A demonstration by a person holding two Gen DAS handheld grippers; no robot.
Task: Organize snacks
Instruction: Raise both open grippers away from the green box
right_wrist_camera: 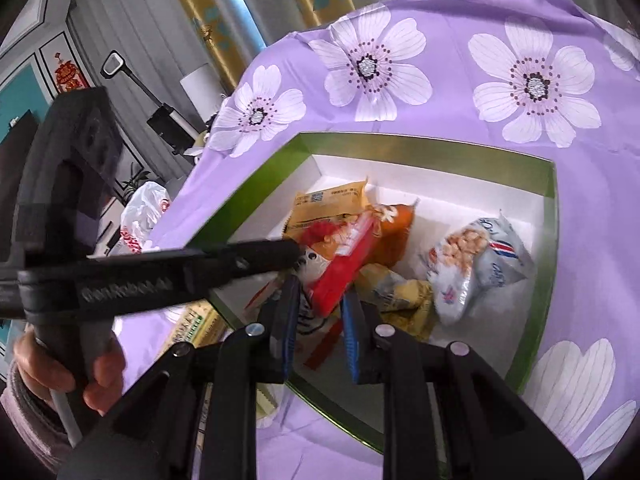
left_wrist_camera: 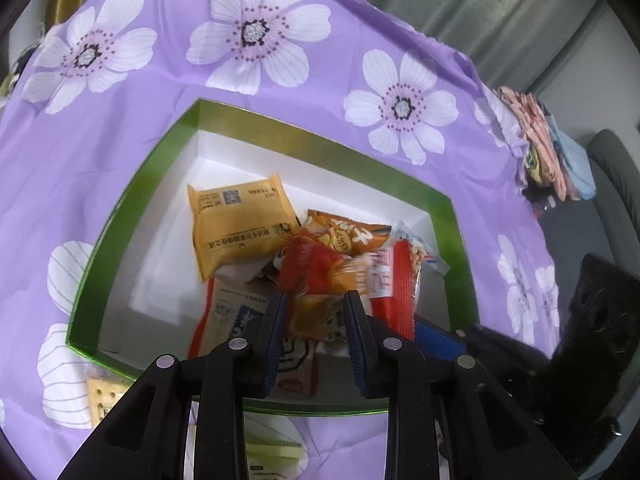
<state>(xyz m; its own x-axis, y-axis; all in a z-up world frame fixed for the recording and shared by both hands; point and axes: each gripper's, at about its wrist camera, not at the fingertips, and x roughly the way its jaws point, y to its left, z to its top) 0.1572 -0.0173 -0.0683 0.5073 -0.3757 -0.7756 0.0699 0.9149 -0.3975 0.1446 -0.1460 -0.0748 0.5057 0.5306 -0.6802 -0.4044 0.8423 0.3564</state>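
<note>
L gripper clamping orange pack | R gripper pinching red pack | both hanging over box – prob for dropping in

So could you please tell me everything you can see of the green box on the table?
The green box is open and lidless, a shallow rectangle that looks like cardboard, with shiny green walls and a white inside. It lies flat on the purple flowered tablecloth. Several snack packets are heaped inside it, and both grippers reach in over its near edge.
</note>
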